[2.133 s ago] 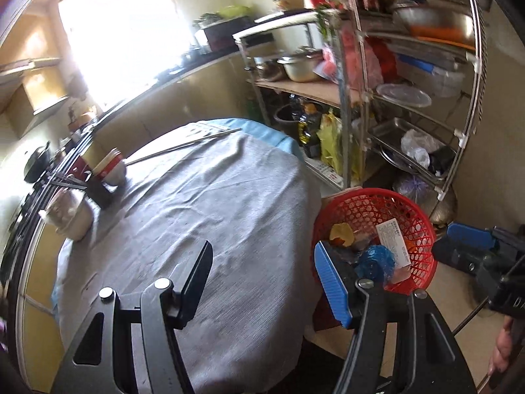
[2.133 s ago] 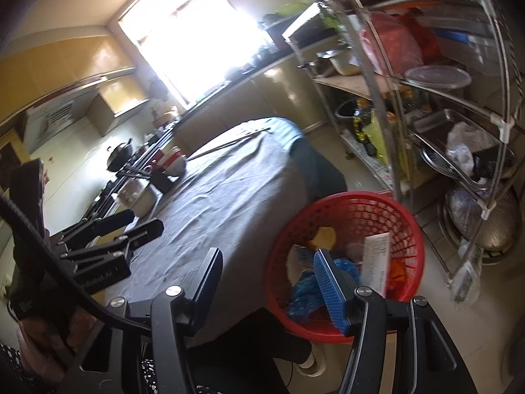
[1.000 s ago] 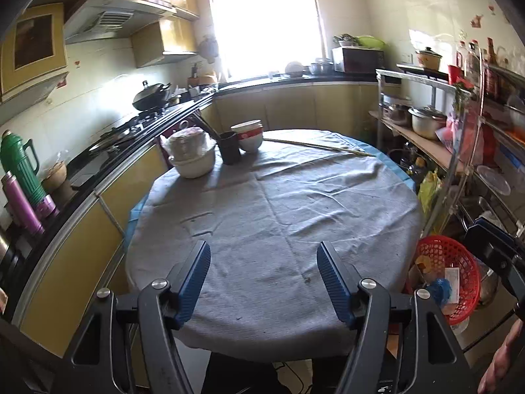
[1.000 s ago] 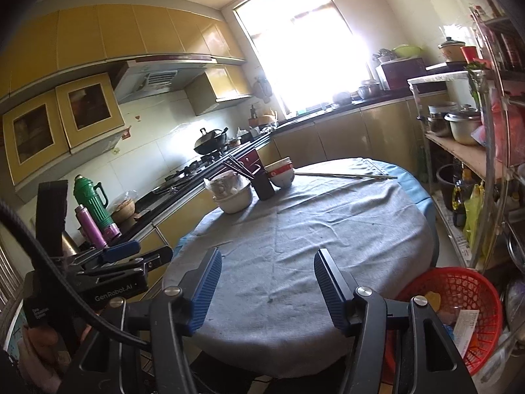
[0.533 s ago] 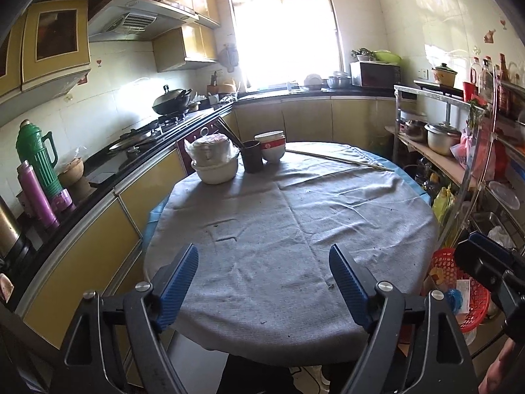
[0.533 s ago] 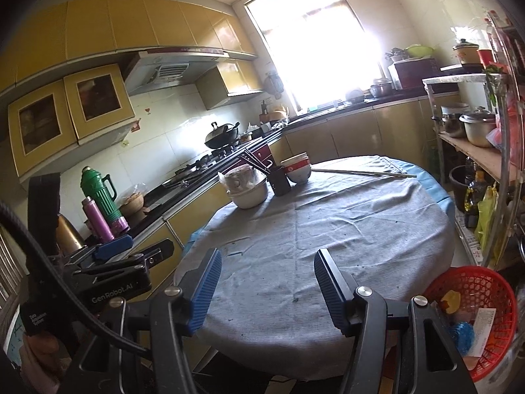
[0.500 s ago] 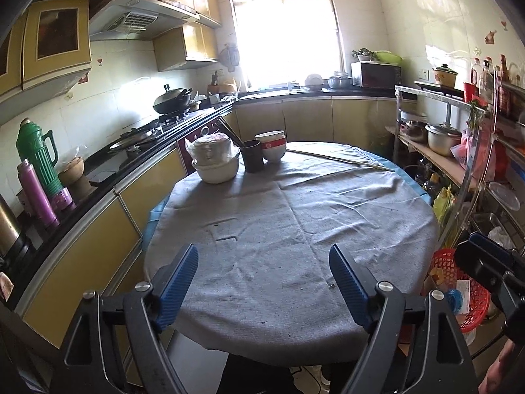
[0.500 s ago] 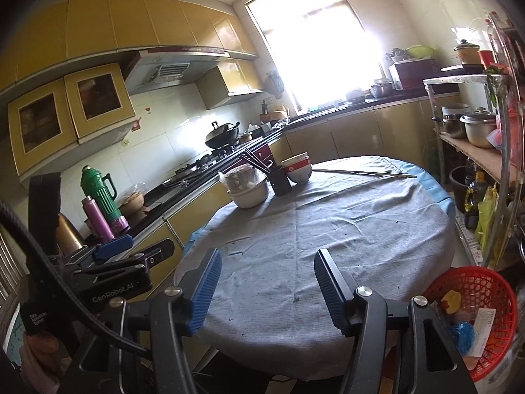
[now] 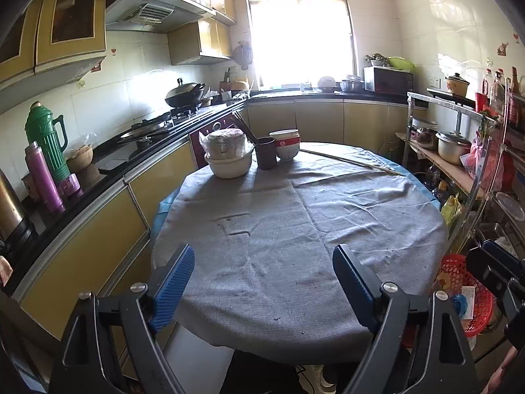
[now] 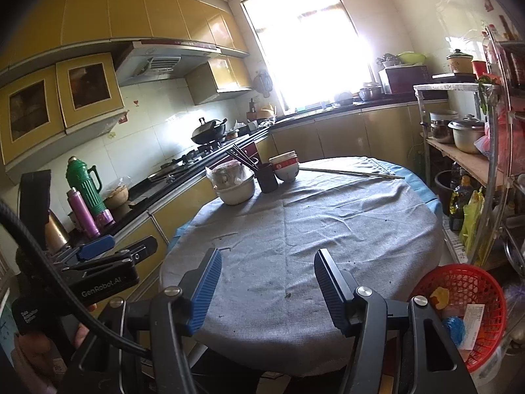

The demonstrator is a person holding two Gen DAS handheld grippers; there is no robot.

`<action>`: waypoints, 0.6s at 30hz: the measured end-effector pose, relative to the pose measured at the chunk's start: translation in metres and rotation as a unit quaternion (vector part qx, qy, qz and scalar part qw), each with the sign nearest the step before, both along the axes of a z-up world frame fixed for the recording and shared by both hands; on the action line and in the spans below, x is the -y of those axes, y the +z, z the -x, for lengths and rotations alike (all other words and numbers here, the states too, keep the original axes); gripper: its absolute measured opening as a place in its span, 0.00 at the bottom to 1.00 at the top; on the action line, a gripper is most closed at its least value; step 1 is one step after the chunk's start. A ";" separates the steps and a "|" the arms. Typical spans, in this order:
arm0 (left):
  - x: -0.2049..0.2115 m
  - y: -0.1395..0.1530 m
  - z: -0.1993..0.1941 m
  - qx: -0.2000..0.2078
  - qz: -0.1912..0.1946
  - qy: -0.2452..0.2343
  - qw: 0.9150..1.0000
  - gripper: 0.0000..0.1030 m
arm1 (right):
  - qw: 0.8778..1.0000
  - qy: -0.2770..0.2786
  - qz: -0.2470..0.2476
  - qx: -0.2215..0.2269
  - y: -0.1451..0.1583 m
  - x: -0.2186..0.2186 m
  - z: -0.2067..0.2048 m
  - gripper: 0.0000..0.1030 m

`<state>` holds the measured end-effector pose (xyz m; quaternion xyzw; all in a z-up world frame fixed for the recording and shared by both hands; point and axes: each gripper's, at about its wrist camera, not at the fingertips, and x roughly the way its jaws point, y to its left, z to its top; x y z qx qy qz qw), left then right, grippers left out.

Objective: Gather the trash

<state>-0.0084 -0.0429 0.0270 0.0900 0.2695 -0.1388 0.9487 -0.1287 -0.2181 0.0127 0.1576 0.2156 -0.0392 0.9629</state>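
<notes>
A red plastic basket (image 10: 482, 282) stands on the floor to the right of the round table and holds trash: a yellow scrap (image 10: 439, 295), a blue wrapper (image 10: 454, 326) and a white paper slip (image 10: 472, 323). It also shows in the left wrist view (image 9: 454, 262). My left gripper (image 9: 262, 271) is open and empty, held back from the table's near edge. My right gripper (image 10: 267, 274) is open and empty, also over the near edge. The left gripper also shows at the left of the right wrist view (image 10: 111, 256).
The table wears a grey cloth (image 9: 295, 223). At its far side stand a covered white bowl (image 9: 228, 156), a dark cup with chopsticks (image 9: 265, 152), stacked red-banded bowls (image 9: 285, 144) and a long stick (image 9: 351, 162). A metal rack (image 10: 485, 170) is right, a counter (image 9: 108, 164) left.
Both grippers have pulled up and back from the basket to face the whole table. In the last half second the views hardly moved; both stay open.
</notes>
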 end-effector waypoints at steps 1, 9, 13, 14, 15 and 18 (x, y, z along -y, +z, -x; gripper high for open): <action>-0.001 0.000 -0.001 -0.001 0.002 0.001 1.000 0.84 | 1.000 -0.001 0.004 -0.002 0.000 -0.002 -0.001 0.61; -0.012 -0.004 -0.006 -0.010 0.017 0.014 1.000 0.84 | 0.999 0.003 0.040 -0.011 0.000 -0.023 -0.005 0.61; -0.015 -0.005 -0.007 -0.011 0.021 0.016 1.000 0.84 | 0.999 0.002 0.046 -0.012 0.001 -0.030 -0.005 0.61; -0.015 -0.004 -0.007 -0.011 0.021 0.017 1.000 0.84 | 0.999 0.001 0.045 -0.012 0.001 -0.030 -0.005 0.61; -0.016 -0.004 -0.007 -0.010 0.023 0.018 1.000 0.84 | 0.999 0.000 0.045 -0.012 0.001 -0.031 -0.005 0.61; -0.019 -0.003 -0.006 -0.009 0.031 0.021 0.999 0.84 | 0.999 -0.004 0.045 -0.011 0.002 -0.031 -0.003 0.61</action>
